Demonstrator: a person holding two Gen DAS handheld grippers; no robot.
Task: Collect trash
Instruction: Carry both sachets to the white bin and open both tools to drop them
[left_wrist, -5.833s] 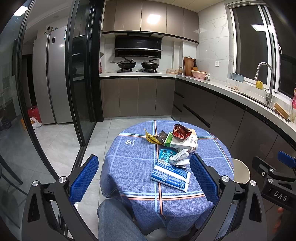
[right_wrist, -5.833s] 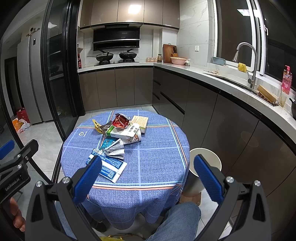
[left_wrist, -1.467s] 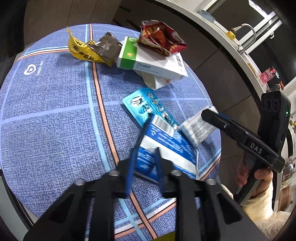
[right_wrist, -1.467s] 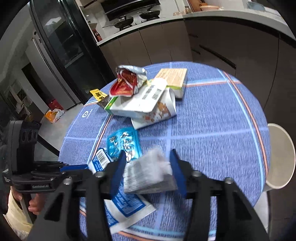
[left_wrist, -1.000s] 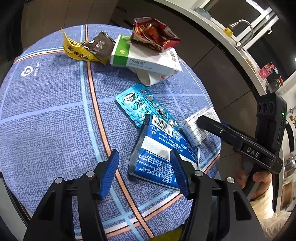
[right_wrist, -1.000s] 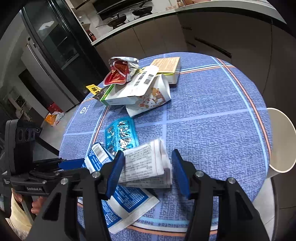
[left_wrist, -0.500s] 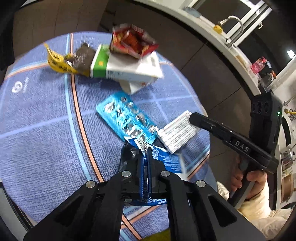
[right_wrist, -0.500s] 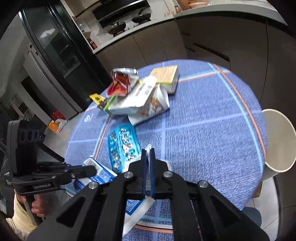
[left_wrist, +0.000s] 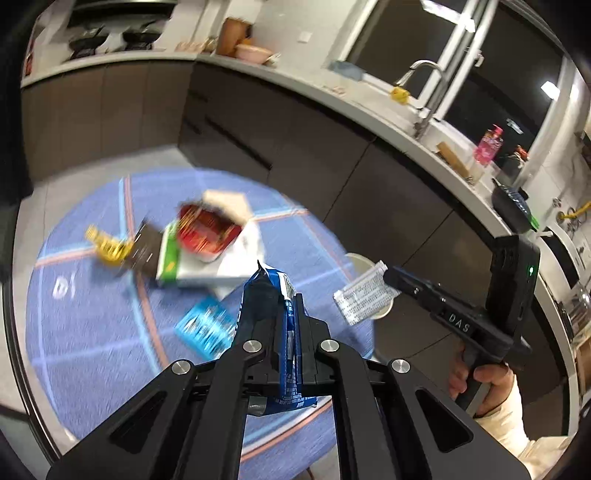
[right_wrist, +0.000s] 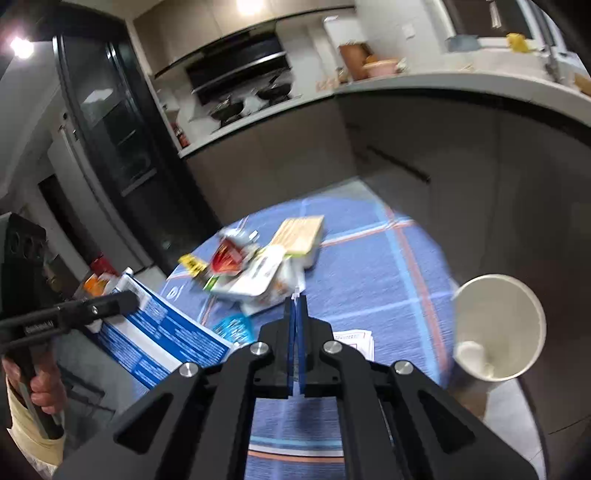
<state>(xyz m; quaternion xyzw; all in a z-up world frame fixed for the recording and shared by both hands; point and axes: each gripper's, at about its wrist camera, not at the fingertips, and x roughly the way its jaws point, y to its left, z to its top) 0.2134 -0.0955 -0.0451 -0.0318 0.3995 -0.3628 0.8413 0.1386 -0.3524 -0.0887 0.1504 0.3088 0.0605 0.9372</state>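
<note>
1. the left tool (left_wrist: 284, 321) is clamped on a flat blue and white printed packet (left_wrist: 286, 332), lifted off the round bench with the blue checked cloth (left_wrist: 92, 332).
2. the right tool (right_wrist: 295, 321) is pinched shut on a white folded printed leaflet (left_wrist: 364, 299), which in the left view hangs at about 3 o'clock, over the bench edge and above the white round bin (right_wrist: 498, 328) on the floor.
3. so two pieces are picked up but not yet dropped; the bin seems to hold only a scrap or two.
4. left on the bench: a light blue blister sheet (left_wrist: 207, 326), a white and green flat carton (left_wrist: 199, 266), a crumpled red snack bag (left_wrist: 207, 234), a yellow wrapper (left_wrist: 107, 247) and a tan-topped box (right_wrist: 301, 232), clustered toward 11 o'clock.
5. most of the collecting remains, i judge.
</note>
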